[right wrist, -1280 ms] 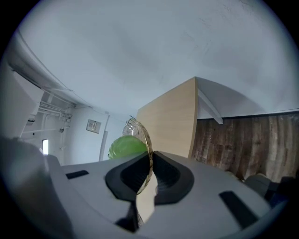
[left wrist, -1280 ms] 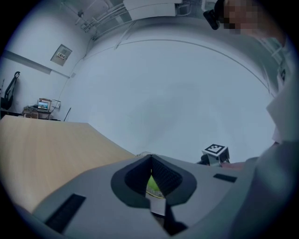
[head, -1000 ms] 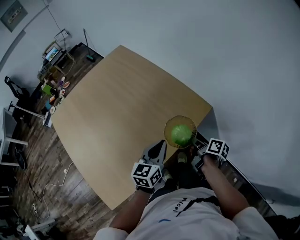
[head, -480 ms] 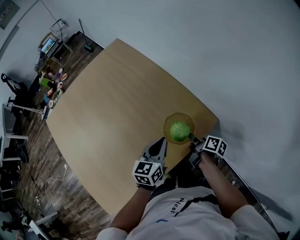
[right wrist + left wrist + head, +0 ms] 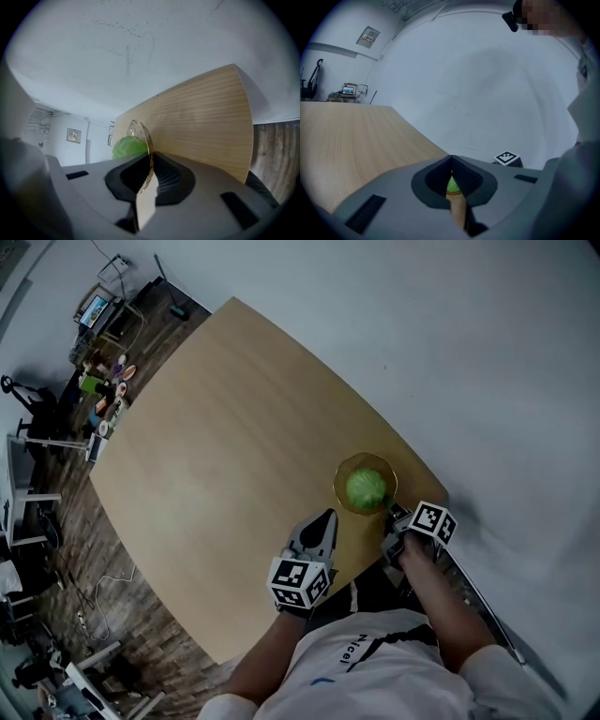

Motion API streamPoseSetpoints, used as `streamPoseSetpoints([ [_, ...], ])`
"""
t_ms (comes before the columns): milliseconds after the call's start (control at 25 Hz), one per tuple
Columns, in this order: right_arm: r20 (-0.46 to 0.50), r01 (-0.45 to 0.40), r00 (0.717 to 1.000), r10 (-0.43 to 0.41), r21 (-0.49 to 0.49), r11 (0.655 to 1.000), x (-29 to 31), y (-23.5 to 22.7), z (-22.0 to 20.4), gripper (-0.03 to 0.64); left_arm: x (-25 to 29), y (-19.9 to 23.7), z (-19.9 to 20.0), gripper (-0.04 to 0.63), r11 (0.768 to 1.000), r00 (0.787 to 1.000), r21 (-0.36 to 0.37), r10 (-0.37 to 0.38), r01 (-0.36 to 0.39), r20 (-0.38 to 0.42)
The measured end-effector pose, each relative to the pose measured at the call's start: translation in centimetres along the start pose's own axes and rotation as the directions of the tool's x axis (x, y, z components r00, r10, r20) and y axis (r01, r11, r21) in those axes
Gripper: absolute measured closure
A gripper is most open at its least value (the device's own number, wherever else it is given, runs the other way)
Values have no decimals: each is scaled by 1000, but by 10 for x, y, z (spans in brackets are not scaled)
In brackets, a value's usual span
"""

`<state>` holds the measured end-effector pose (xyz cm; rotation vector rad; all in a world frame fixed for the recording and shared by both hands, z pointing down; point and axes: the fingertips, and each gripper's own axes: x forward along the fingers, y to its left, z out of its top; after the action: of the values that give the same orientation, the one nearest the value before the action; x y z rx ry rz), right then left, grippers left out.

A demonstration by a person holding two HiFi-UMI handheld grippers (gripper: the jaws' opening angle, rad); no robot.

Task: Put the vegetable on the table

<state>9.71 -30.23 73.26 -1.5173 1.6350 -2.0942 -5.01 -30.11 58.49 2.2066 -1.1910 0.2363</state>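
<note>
A round green vegetable (image 5: 366, 488) lies in a shallow amber glass plate (image 5: 345, 474) over the near right corner of the wooden table (image 5: 225, 446). My right gripper (image 5: 392, 513) is shut on the plate's near rim. In the right gripper view the plate (image 5: 140, 136) stands edge-on between the jaws of the right gripper (image 5: 151, 157), with the vegetable (image 5: 125, 147) behind it. My left gripper (image 5: 326, 516) hovers just left of the plate, shut and holding nothing. In the left gripper view the left gripper (image 5: 451, 160) shows a sliver of the vegetable (image 5: 452, 185) past its jaws.
The table's near edge (image 5: 281, 601) runs by the person's body. Small shelves and clutter (image 5: 103, 399) stand on the wooden floor at far left, with a white cable (image 5: 103, 582) nearer. A pale wall (image 5: 487, 352) lies beyond the table's right edge.
The plate with the vegetable, held by my right gripper, has moved from the table's edge farther in over the corner. The left gripper stays shut beside it.
</note>
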Motion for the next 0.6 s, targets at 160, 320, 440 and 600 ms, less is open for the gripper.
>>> streamPoseSetpoints([
  [160, -1, 15, 1000, -15, 27, 1000, 6, -8, 8, 583, 7, 1, -2, 583, 1000, 1000, -7, 15, -15, -8],
  [320, 4, 23, 1000, -23, 67, 998, 10, -15, 14, 580, 9, 1, -5, 583, 999, 999, -17, 31, -31, -12],
  [440, 17, 18, 1000, -19, 86, 996, 16, -19, 22, 580, 10, 6, -8, 583, 999, 999, -22, 45, -45, -15],
  [600, 38, 17, 999, -21, 89, 996, 21, -14, 30, 577, 8, 11, -5, 583, 998, 998, -32, 56, -56, -14],
])
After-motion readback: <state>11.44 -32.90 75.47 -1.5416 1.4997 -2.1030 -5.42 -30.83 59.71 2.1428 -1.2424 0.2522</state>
